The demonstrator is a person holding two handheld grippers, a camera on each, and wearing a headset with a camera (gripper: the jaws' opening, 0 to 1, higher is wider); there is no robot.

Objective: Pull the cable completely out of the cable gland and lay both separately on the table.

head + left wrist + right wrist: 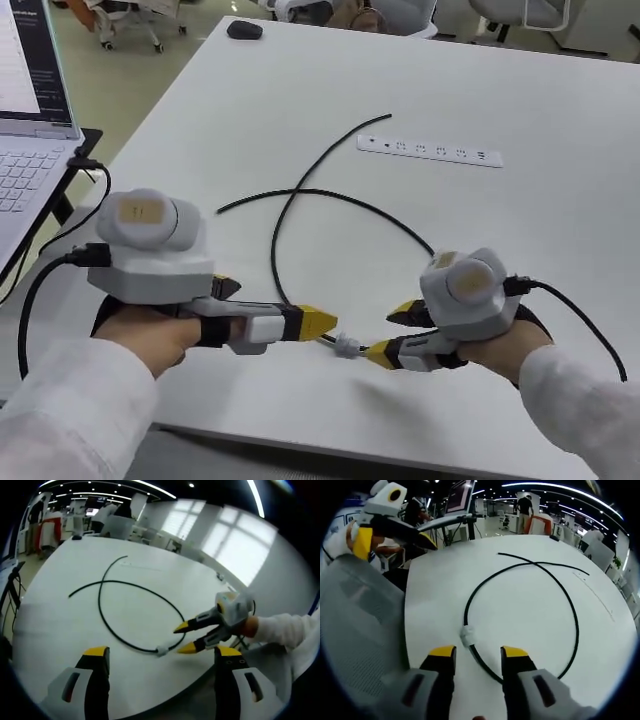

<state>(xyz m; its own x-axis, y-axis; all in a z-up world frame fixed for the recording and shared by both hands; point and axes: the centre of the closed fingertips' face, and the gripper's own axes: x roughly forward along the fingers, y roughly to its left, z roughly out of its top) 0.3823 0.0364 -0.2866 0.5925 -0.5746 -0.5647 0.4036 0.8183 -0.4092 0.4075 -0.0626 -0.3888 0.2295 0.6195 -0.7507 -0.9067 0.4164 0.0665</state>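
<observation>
A thin black cable lies in a crossing loop on the white table. Its near end runs into a small pale cable gland that rests close to the table's front edge. My left gripper is open and sits just left of the gland. My right gripper is open too, its yellow tips just right of the gland. In the left gripper view the gland lies ahead between the wide jaws, untouched. In the right gripper view the gland lies just beyond the tips, with the cable curving away.
A white power strip lies further back on the table. A laptop stands on a side stand at the left and a dark mouse at the far edge. Office chairs stand beyond the table.
</observation>
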